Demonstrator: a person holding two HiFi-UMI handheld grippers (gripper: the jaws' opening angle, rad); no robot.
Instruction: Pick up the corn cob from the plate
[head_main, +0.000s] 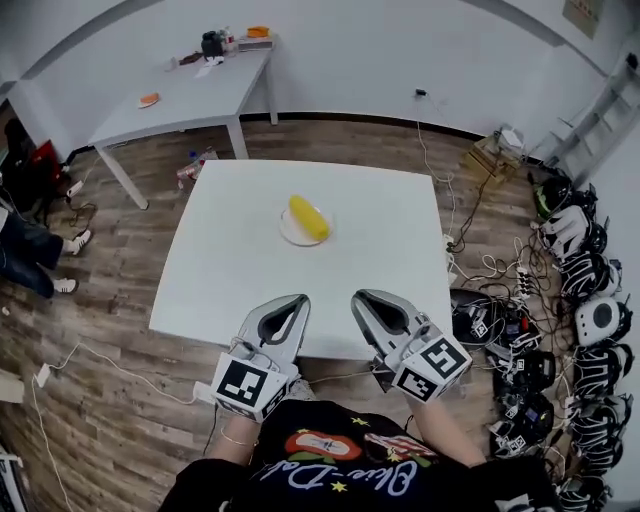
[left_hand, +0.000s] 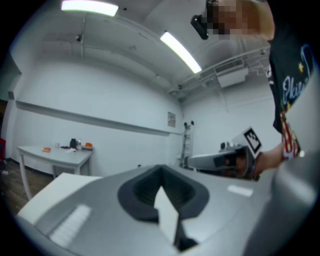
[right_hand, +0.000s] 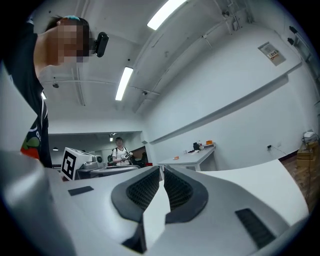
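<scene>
A yellow corn cob (head_main: 308, 217) lies on a small white plate (head_main: 291, 236) in the middle of the white square table (head_main: 220, 270). My left gripper (head_main: 298, 300) and right gripper (head_main: 360, 297) hover side by side over the table's near edge, close to my body and well short of the plate. Both point level towards the far side. The left gripper (left_hand: 161, 172) has its dark pads together with nothing between them. So does the right gripper (right_hand: 162, 170). Neither gripper view shows the corn or the plate.
A second white table (head_main: 185, 95) with small items stands at the back left. Helmets and gear (head_main: 590, 290) and cables line the floor on the right. A seated person's legs (head_main: 30, 255) are at the left edge. Another person (right_hand: 119, 150) stands far off.
</scene>
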